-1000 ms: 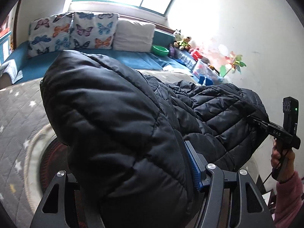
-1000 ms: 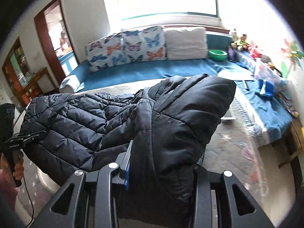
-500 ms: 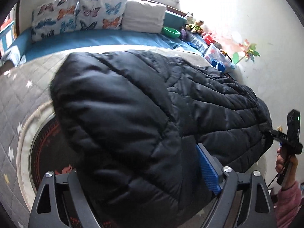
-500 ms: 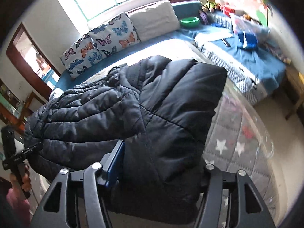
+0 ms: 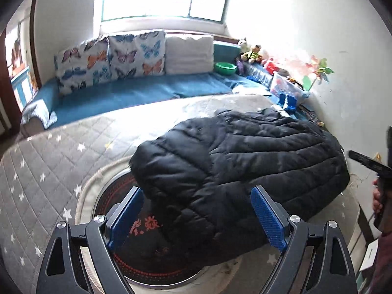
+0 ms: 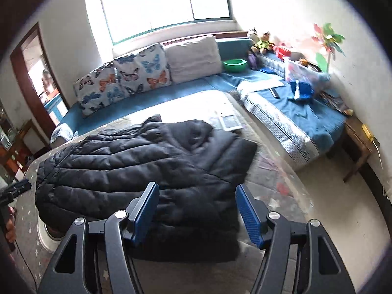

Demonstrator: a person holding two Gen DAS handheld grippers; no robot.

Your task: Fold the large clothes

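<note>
Blue-padded left gripper nearest, jaws spread wide, gripping nothing. Same for right gripper, fingers well apart and bare. Just beyond both, black quilted puffer jacket lying flat on star-print grey quilt, partly over round patterned mat. Farther back, butterfly cushions along blue daybed beneath window.
</note>
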